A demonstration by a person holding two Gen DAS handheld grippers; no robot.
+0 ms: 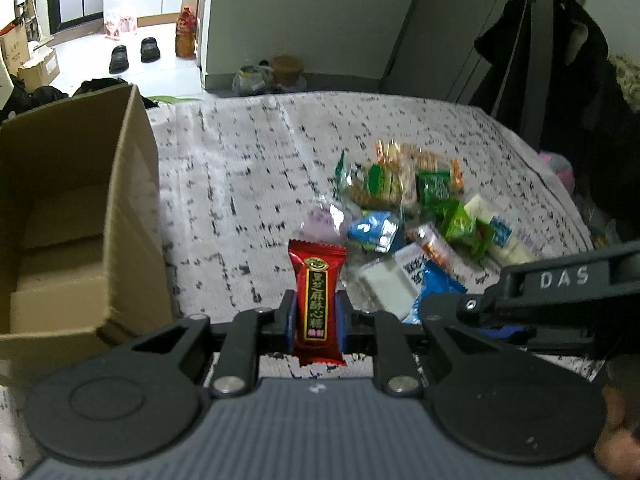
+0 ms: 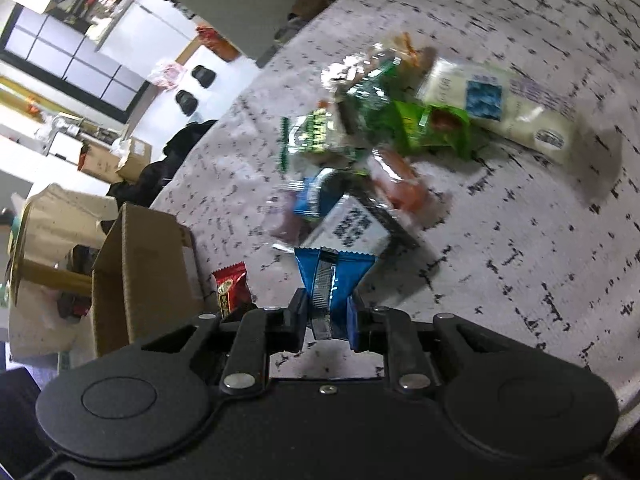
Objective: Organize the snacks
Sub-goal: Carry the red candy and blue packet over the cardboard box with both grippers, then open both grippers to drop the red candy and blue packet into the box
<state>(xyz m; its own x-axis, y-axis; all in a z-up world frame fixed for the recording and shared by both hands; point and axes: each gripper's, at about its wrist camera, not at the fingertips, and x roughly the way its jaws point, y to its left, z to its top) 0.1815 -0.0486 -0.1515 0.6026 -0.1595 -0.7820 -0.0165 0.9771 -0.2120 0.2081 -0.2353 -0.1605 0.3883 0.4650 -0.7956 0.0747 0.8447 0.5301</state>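
My left gripper (image 1: 316,320) is shut on a red candy packet (image 1: 317,300) with gold lettering, held upright above the patterned cloth. My right gripper (image 2: 328,316) is shut on a blue snack packet (image 2: 334,276) by its crimped silver end. A heap of snacks (image 1: 416,208) in green, blue, white and orange wrappers lies on the cloth ahead and to the right of the left gripper; in the right wrist view this snack heap (image 2: 392,120) is just beyond the blue packet. An open cardboard box (image 1: 68,220) stands at the left. The red candy packet (image 2: 230,284) also shows beside the cardboard box (image 2: 140,268).
The grey speckled cloth (image 1: 240,168) covers the table. The right gripper's black body (image 1: 560,292) reaches in from the right edge. A dark coat on a stand (image 1: 560,72) hangs at the far right. Shoes, boxes and bottles (image 1: 136,52) sit on the floor beyond.
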